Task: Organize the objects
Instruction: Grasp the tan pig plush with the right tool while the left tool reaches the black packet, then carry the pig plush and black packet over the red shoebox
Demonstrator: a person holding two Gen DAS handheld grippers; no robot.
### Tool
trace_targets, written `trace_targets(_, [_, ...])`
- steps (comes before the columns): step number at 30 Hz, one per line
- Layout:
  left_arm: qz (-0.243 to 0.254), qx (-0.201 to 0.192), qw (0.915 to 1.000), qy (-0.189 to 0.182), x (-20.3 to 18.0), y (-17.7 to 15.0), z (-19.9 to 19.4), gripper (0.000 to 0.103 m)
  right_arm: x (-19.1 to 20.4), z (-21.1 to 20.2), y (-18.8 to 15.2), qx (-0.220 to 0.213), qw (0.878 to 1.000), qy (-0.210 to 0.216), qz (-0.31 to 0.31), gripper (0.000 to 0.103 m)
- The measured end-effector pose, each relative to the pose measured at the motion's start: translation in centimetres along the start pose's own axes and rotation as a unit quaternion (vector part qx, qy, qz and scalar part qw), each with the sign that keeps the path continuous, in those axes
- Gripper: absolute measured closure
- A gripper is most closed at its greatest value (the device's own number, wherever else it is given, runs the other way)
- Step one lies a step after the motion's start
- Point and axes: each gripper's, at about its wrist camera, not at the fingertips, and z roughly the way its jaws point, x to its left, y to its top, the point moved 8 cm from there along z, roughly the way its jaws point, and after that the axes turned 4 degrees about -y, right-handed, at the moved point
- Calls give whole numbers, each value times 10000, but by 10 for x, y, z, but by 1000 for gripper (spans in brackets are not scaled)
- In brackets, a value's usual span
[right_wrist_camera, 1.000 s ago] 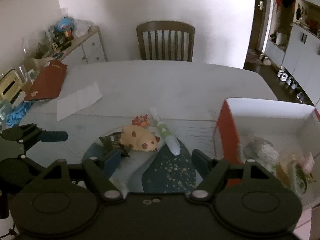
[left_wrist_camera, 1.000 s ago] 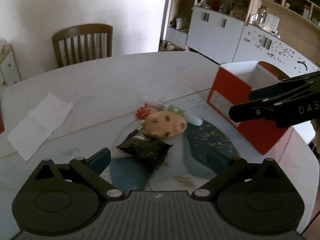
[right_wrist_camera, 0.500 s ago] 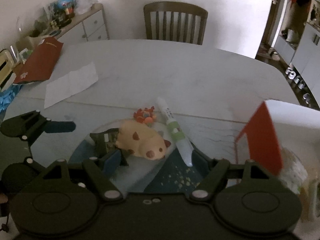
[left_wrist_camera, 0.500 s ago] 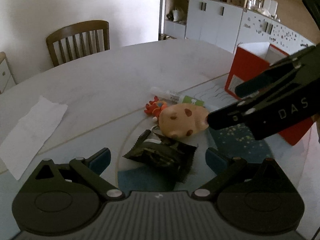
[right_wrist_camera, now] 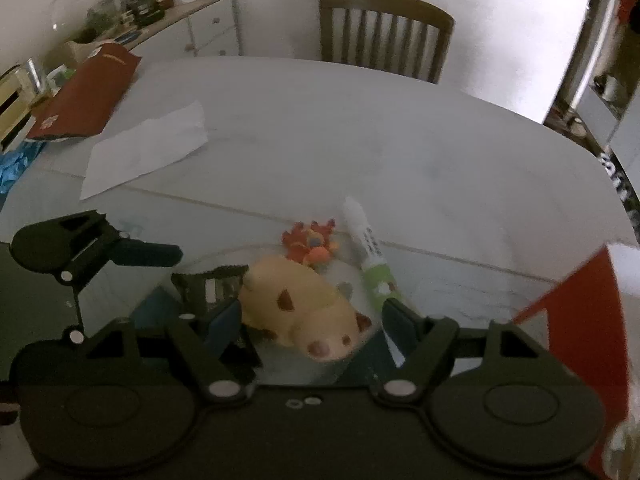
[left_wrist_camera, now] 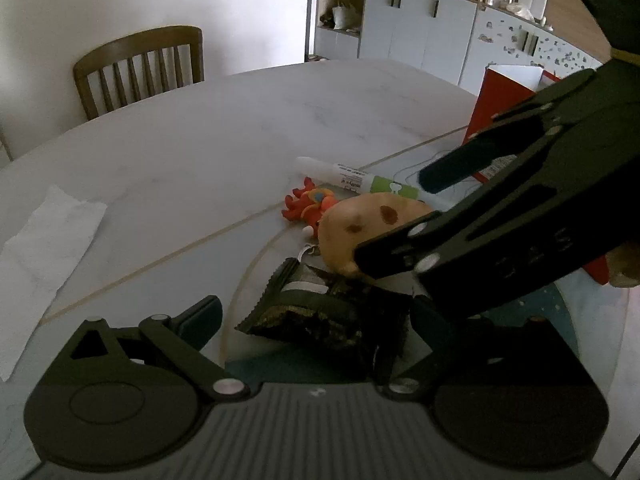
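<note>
Dim, fisheye-warped, right view perhaps motion-blurred

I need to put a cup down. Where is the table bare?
Bare: the table between the chair and the orange toy. Crowded: around the plush toy, marker and dark packet.

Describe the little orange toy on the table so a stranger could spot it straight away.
On the white table, look at the cluster of things left of the red box. The orange toy lies there, between the tan spotted plush and the white-and-green tube. It is the smallest item, bright orange-red with spiky edges.
</note>
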Motion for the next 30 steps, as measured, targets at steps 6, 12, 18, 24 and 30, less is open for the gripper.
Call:
trace_targets(6, [-11,13,10000,13,-1,1,4,9,4,9,3,40,9999,157,39,29])
trace_targets(12, [103,19,9999,104,-4,-1,2,23,6,9,-1,117,9991,320,248,41])
trace_targets(18, [78,29,9998,170,-5,-4,-5,32,6,2,-6,128,9984,347,434,47])
trace_targets(24, [-95,48,9999,127,-8,-12,-16,38,2,-11,-16,185,9961,359,782,56])
trace_targets(30, [-323,79,9994,107,-19,-25,-32,38,3,-29,-32,179,9948,353,935,58])
